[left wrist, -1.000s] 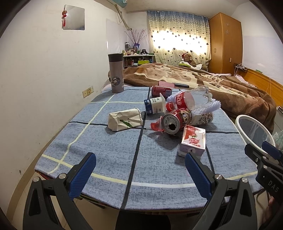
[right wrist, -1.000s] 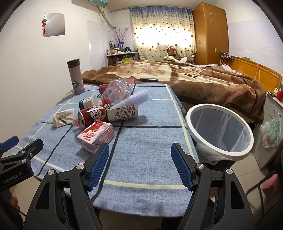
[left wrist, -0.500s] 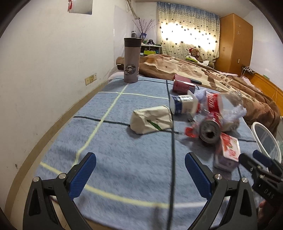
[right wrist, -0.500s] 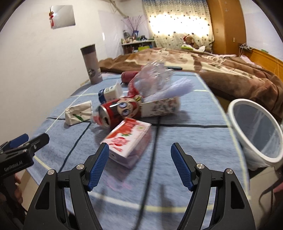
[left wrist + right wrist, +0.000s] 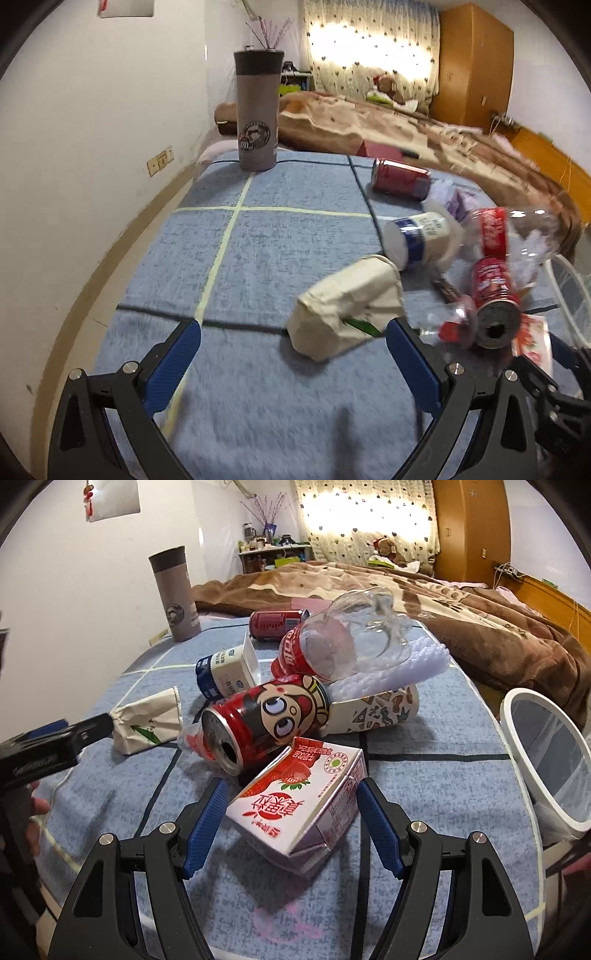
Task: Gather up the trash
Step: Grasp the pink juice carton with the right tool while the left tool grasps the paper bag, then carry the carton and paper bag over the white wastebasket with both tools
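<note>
A heap of trash lies on the blue tablecloth. My left gripper is open, and the crumpled cream paper carton lies just ahead of its right finger. My right gripper is open around the strawberry milk carton, one blue pad at each side. Behind that carton lie a red cartoon can, a patterned paper cup, a clear cola bottle, a blue-and-white milk carton and a second red can. The white-rimmed bin stands off the table's right edge.
A tall grey tumbler stands upright at the far left of the table. A bed with a brown blanket lies behind it, and a wooden wardrobe is at the back. The white wall runs close along the left.
Both grippers have moved forward over the table and lower. The left has closed in on the cream carton; the right now straddles the strawberry carton. Both stay open.
</note>
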Motion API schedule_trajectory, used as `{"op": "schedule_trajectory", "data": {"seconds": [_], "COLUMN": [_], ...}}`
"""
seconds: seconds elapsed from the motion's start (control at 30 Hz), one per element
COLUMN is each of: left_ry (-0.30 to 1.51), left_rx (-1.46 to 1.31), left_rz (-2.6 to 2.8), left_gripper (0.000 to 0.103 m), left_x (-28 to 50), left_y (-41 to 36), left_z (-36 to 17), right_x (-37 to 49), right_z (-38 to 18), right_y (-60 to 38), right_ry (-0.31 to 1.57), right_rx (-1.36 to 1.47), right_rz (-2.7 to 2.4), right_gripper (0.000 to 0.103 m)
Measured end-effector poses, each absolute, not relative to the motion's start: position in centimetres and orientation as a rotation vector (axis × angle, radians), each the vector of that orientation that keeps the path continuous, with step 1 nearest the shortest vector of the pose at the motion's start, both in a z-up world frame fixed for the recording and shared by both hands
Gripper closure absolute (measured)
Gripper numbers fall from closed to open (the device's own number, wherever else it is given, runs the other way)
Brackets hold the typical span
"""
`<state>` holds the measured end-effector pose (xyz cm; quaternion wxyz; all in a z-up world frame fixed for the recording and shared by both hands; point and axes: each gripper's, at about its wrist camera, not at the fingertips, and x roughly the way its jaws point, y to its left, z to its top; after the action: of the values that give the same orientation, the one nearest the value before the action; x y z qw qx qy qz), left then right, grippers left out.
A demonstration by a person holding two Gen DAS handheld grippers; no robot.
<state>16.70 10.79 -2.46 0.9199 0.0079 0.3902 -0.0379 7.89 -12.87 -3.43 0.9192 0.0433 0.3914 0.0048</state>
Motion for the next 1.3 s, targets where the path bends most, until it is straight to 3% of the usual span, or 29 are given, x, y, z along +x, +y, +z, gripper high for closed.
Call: {"op": "schedule_trajectory", "data": {"seconds": [0.27,0.6,0.7,0.77,0.93,1.07,1.13,1.3], "left_ry": [0.855,0.908,0.903,0.906,0.93,0.907,0.903,0.936], "left_rx": [0.049,0.089,0.104,0.121,0.121,0.136,0.135,0.109], "left_rz": [-0.12,-0.256,-0.306,-0.324,-0.354,-0.373,-0.357,-0.338], "left_gripper": [0.002,0.024,0.03,0.032,0.052,0.051,0.04,0.041], "left_x": [19.5,20.5,20.2,20.0,19.7,19.5,20.1,21.4], "left_y": [10.5,8.9,8.1,7.7,7.2,7.0,7.0,6.6], "left_z": [-3.5,-4.7,-4.6,-4.6,-4.5,-3.9,-3.8,-4.5], "right_x": [8.9,8.6,8.8,8.9,8.5,8.6,8.7,8.9], "right_z": [-3.7,-3.8,-3.8,-3.9,-3.8,-3.8,-3.8,-4.0], "right_y": [-12.1,-14.0,-14.5,-14.8,-15.7,-16.3,-16.4,-16.6], "right_ry": [0.84,0.871,0.887,0.895,0.889,0.89,0.888,0.883], "right_rx": [0.059,0.037,0.034,0.036,0.025,0.033,0.04,0.049], "right_rz": [-0.034,-0.074,-0.075,-0.059,-0.04,-0.034,-0.03,-0.023], "right_gripper": [0.029,0.03,0.046,0.046,0.046,0.047,0.047,0.047]}}
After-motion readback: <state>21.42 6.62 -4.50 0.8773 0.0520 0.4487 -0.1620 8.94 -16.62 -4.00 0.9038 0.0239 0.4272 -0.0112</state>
